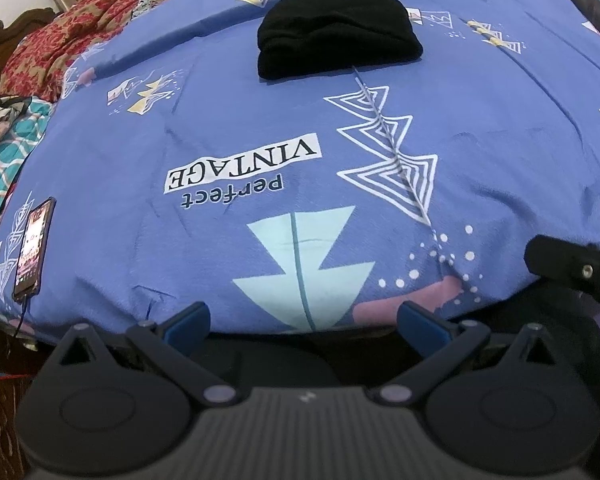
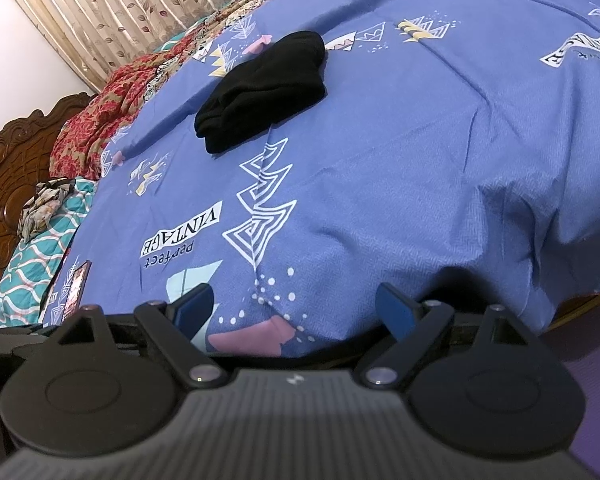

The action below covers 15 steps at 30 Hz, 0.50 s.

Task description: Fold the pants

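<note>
Black pants [image 1: 338,32] lie folded into a compact bundle far out on the blue patterned bedsheet [image 1: 220,120]. In the right wrist view the same pants [image 2: 266,88] sit at the upper left of middle. My left gripper [image 1: 304,320] hovers at the bed's near edge, open, with nothing between its blue pads. My right gripper [image 2: 294,308] is also open and empty at the near edge, well short of the pants. Part of the right gripper [image 1: 572,268] shows at the right of the left wrist view.
A phone [image 1: 34,246] with a lit screen and a cable lies on the sheet at the left. Red floral bedding [image 1: 60,40], a teal patterned cover [image 2: 36,256] and a crumpled cloth [image 2: 46,204] lie by the carved wooden headboard [image 2: 4,176]. Curtains [image 2: 112,12] hang behind.
</note>
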Available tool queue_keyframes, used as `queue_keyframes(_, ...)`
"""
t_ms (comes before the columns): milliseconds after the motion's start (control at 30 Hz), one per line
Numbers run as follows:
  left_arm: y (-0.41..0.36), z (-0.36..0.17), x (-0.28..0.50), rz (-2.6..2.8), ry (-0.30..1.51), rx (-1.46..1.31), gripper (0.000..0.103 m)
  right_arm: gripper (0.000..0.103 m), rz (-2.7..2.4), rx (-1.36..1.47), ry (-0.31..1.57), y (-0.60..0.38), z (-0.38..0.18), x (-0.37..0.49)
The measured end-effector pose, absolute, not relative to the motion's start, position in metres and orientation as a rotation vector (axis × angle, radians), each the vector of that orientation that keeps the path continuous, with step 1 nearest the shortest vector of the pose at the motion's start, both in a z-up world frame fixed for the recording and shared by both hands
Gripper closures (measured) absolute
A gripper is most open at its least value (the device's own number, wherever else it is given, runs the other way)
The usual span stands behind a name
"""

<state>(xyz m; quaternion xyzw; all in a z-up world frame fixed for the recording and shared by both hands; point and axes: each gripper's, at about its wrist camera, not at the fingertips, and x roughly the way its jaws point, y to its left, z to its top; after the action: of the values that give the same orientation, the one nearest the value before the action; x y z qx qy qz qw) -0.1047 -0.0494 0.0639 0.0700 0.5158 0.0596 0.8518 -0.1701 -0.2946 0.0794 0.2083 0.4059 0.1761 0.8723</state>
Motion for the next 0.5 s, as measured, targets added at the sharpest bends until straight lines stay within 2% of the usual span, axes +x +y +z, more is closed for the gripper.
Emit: queue_keyframes(500,-0.062,0.063,-0.108,0.097,1.081,0.204,0.0,0.013,0.363,0.44,0.851,-0.295,0.078,-0.171)
